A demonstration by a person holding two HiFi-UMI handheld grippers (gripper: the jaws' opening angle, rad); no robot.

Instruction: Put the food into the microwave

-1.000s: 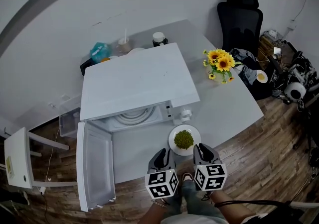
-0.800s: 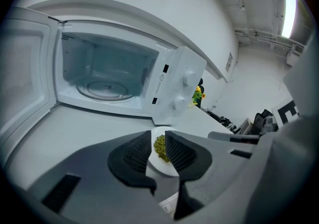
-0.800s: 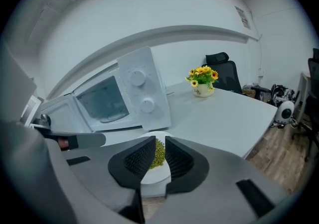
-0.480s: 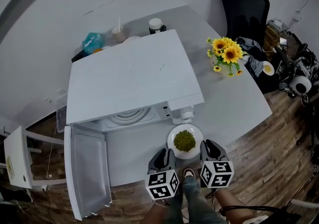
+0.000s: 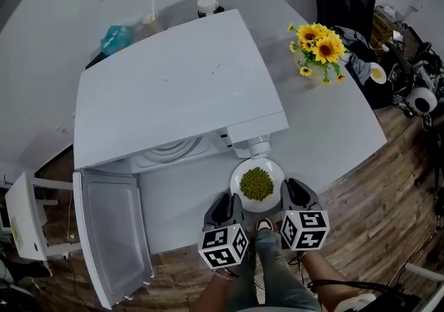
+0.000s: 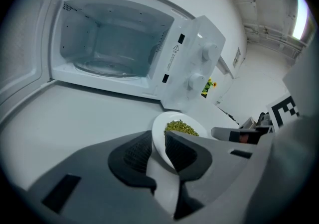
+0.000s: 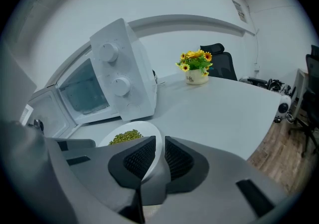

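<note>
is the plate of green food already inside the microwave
No, the plate is outside, just in front of the open microwave.

Plate of green food is clamped at opposite rims by left gripper and right gripper | white microwave is pictured just behind it, door swung wide open.

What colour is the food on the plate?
Green: the food heaped on the white plate shows best in the head view.
</note>
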